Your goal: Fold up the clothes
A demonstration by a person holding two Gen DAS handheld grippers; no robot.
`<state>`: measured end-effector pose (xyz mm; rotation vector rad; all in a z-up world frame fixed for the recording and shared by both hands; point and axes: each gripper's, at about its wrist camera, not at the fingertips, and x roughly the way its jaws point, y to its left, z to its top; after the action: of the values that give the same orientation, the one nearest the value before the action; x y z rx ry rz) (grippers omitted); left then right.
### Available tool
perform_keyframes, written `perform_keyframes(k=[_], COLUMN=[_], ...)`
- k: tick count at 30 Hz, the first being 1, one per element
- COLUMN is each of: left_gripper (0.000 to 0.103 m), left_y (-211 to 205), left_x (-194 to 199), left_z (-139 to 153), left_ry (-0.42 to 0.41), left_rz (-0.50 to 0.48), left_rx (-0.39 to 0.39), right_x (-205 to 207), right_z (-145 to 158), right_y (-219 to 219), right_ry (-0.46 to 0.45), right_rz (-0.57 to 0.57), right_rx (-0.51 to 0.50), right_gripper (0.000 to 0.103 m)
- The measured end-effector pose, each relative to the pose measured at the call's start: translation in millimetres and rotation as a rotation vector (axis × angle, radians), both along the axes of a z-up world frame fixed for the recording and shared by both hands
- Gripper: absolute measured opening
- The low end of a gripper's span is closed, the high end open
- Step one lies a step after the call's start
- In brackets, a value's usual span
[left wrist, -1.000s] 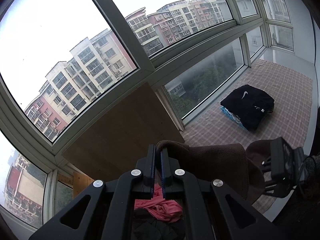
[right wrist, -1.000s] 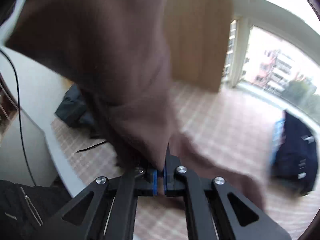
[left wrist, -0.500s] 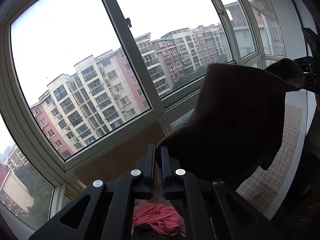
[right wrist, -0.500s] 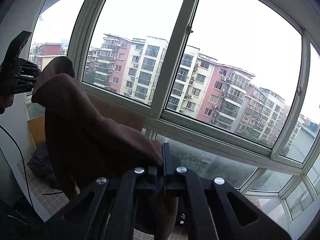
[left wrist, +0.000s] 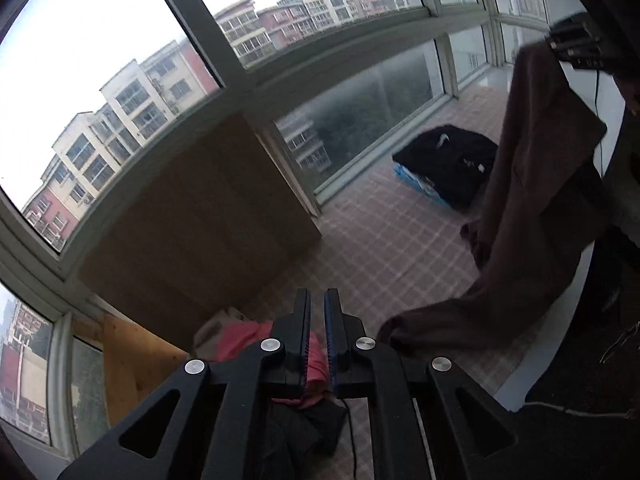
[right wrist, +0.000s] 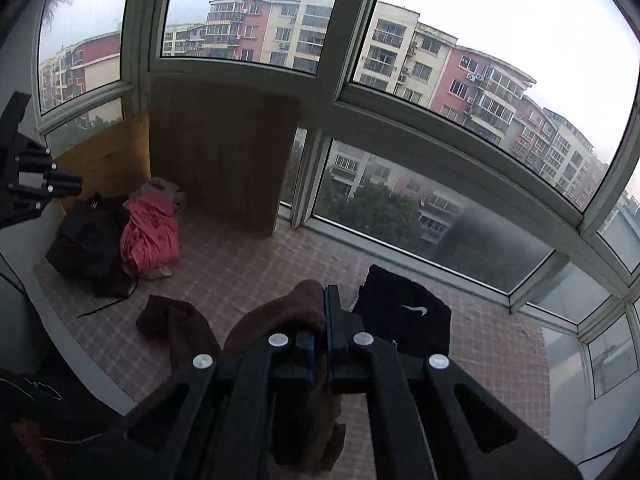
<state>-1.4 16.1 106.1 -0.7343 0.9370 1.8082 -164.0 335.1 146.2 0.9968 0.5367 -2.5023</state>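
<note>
A brown garment [left wrist: 536,184] hangs from my right gripper [left wrist: 576,46] at the upper right of the left wrist view, its lower end trailing on the checked floor [left wrist: 384,240]. In the right wrist view my right gripper [right wrist: 318,300] is shut on a fold of the brown garment [right wrist: 296,308]; another part lies on the floor [right wrist: 172,320]. My left gripper [left wrist: 317,304] has its jaws nearly together with nothing between them. It also shows at the left edge of the right wrist view [right wrist: 60,184].
A black folded garment on a blue one [left wrist: 448,164] lies by the window; it also shows in the right wrist view [right wrist: 404,320]. A pile of pink [right wrist: 150,232] and dark clothes [right wrist: 86,240] sits by a wooden board [right wrist: 220,152]. A white ledge [left wrist: 560,320] runs at right.
My left gripper has let go of the brown garment and dropped lower. The garment now hangs only from my right gripper, its free end fallen to the floor.
</note>
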Motion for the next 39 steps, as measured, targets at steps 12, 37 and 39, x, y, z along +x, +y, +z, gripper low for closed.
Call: perform_keyframes(k=[12,37,39], left_gripper=[0.042,0.008,0.008], left_y=[103.0,170.8,151.2], left_x=[172.2,133.8,111.6], left_z=[-187.9,-174.6,-151.0], left_ry=[-0.199,-0.103,-0.116], left_rz=[-0.249,-0.048,-0.006], left_rx=[0.129,0.064,0.102], right_x=[-48.5,-34.6,-32.1], right_z=[-32.8,-34.7,-32.4], right_y=[29.9,82.3,87.9], right_ry=[-0.159,-0.179,-0.169], right_rz=[-0.077,-0.023,-0.027], right_rx=[0.013,-0.034,-0.048], right_gripper=[0.004,0.004,0.004])
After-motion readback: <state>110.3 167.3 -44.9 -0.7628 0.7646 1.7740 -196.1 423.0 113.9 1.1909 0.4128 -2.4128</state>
